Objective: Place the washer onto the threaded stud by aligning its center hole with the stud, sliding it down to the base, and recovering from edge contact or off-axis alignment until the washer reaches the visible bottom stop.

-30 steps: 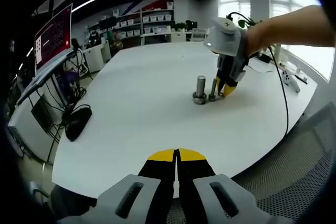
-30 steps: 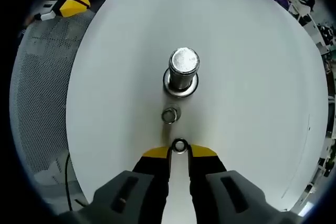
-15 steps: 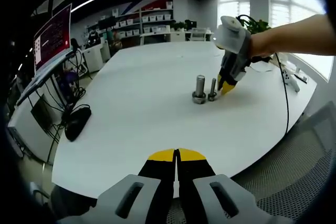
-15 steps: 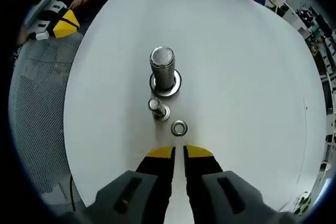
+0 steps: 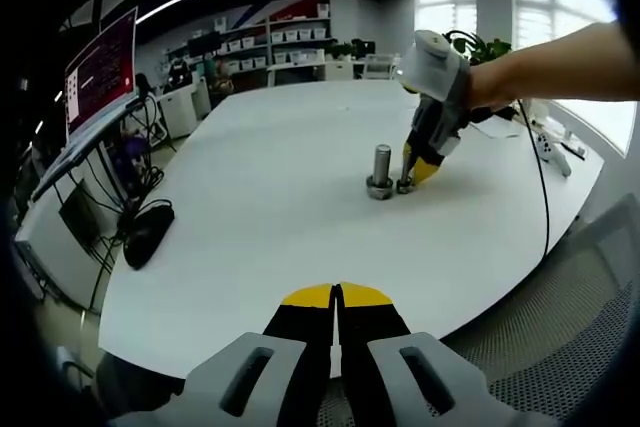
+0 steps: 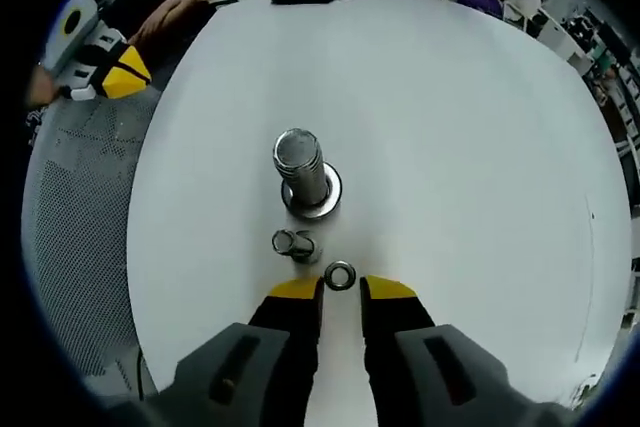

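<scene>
Right gripper (image 6: 340, 288): yellow-tipped black jaws slightly spread, nothing pinched. Washer (image 6: 340, 275), small shiny metal ring, flat on smooth white counter (image 6: 480, 147) just past the tips. Beyond: small stud (image 6: 293, 244), then big steel bolt (image 6: 303, 173). Left gripper (image 5: 337, 294) pressed together.

Shiny metal washer (image 6: 340, 275), matt table (image 6: 480, 147)

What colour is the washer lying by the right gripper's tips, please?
The washer is shiny silver metal, seen best in the right gripper view.
</scene>
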